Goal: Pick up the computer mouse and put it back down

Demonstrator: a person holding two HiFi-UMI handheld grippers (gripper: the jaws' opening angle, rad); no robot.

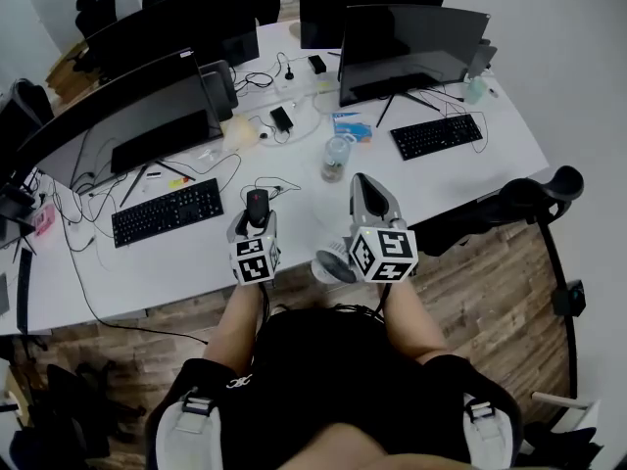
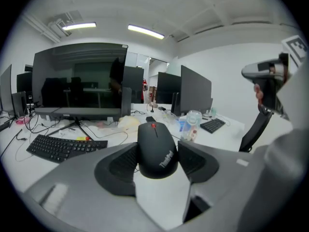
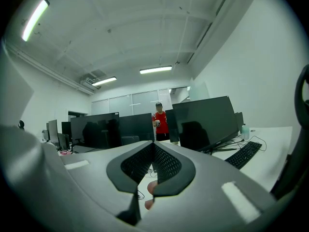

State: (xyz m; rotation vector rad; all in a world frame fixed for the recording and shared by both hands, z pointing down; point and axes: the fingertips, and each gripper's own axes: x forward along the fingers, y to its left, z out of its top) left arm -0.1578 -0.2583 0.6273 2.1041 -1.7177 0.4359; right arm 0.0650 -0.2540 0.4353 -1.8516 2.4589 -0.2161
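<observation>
**Near the table's front edge: mouse in the left claw, set-down up next**

Dead centre of the left gripper view, the black plastic computer mouse (image 2: pixel 155 146) with the red scroll wheel sits clamped between the ribbed pads (image 2: pixel 116 163) of the left claw (image 2: pixel 158 153). That claw stands fairly wide because the mouse is chunky. The head view puts it lower middle, over the white table (image 1: pixel 176 262) close to the near edge. I can't tell if it's touching down.

The right claw (image 3: pixel 154 149) is pinched together with nothing in it.

My read: the pickup's done and this is the put-back half. The next move wants the mouse flat on the table, then the pads easing apart without nudging it.
</observation>
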